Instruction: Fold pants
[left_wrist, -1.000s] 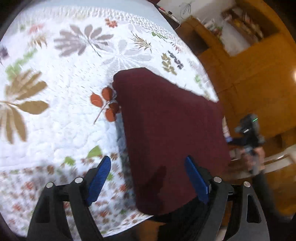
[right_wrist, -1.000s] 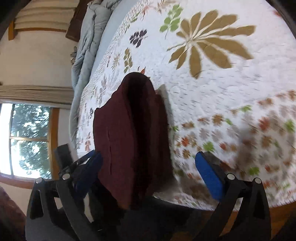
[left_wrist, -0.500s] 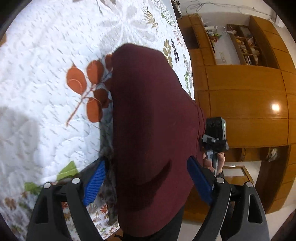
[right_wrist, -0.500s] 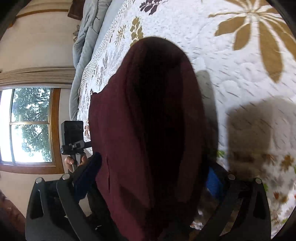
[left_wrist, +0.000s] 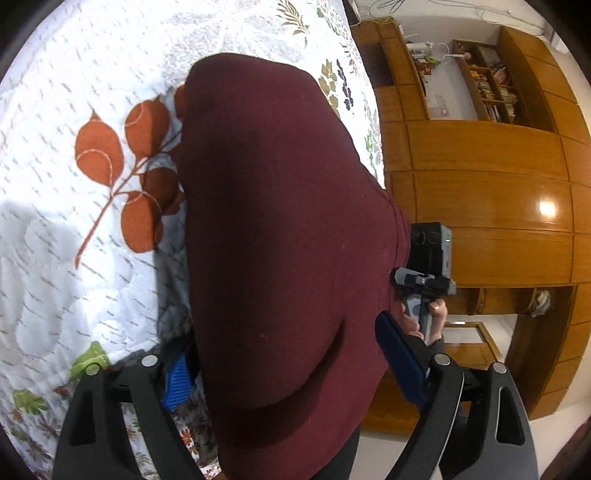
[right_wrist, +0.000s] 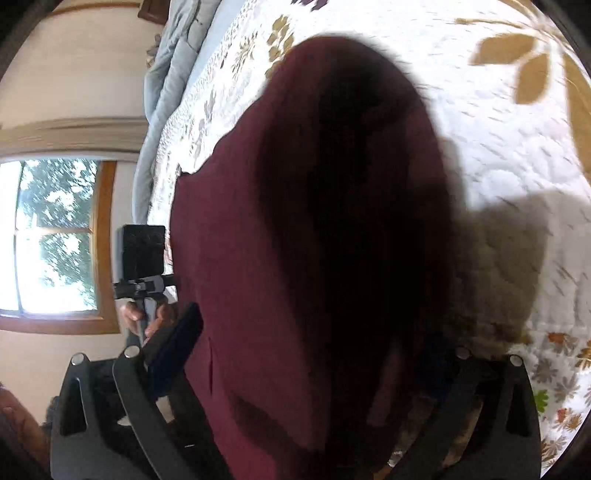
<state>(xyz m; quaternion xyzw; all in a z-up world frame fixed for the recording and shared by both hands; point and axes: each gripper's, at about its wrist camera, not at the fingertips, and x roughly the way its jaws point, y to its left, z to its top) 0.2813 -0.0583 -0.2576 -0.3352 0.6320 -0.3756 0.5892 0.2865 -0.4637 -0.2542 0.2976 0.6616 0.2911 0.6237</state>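
- Pants (left_wrist: 280, 236), maroon, lie folded on the bed's quilt (left_wrist: 55, 206), near edge overhanging toward the person.
- Left gripper (left_wrist: 286, 365) straddles that edge, jaws wide, pads not pressing the cloth.
- Right gripper (right_wrist: 314, 354) likewise straddles it; its far pad is hidden, so grip unclear.
- Likely best: close both evenly, then carry the edge toward the far end.
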